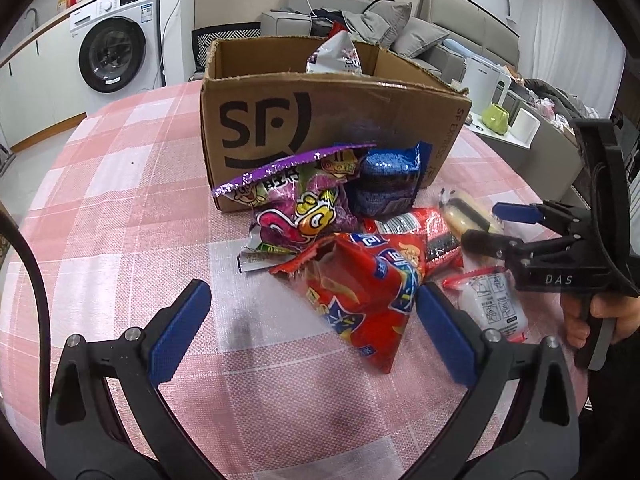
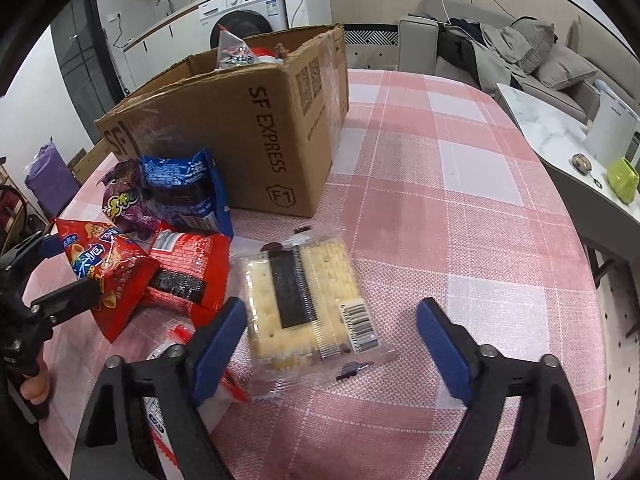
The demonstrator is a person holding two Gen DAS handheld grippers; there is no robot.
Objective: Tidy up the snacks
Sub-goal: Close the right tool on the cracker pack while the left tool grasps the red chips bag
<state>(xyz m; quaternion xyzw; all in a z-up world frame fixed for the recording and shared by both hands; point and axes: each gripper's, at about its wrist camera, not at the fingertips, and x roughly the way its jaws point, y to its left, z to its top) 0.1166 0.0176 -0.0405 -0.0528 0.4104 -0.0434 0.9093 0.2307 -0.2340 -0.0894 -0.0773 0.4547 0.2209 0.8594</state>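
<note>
A cardboard SF box (image 1: 320, 120) stands on the pink checked table (image 1: 120, 208) with a silver snack bag (image 1: 336, 58) inside. In front lie a purple bag (image 1: 296, 204), a blue pack (image 1: 390, 184), a red pack (image 1: 428, 232), a red chip bag (image 1: 360, 292), a clear cracker pack (image 2: 308, 304) and a white packet (image 1: 494, 304). My left gripper (image 1: 312, 332) is open, low over the table, around the red chip bag's near end. My right gripper (image 2: 332, 344) is open just above the cracker pack; it also shows in the left wrist view (image 1: 480, 224).
A side table (image 2: 552, 128) with a green cup (image 2: 622, 178) and a white kettle (image 2: 612, 132) stands right of the table. A sofa (image 1: 400, 28) and a washing machine (image 1: 116, 44) are behind. The box also shows in the right wrist view (image 2: 248, 132).
</note>
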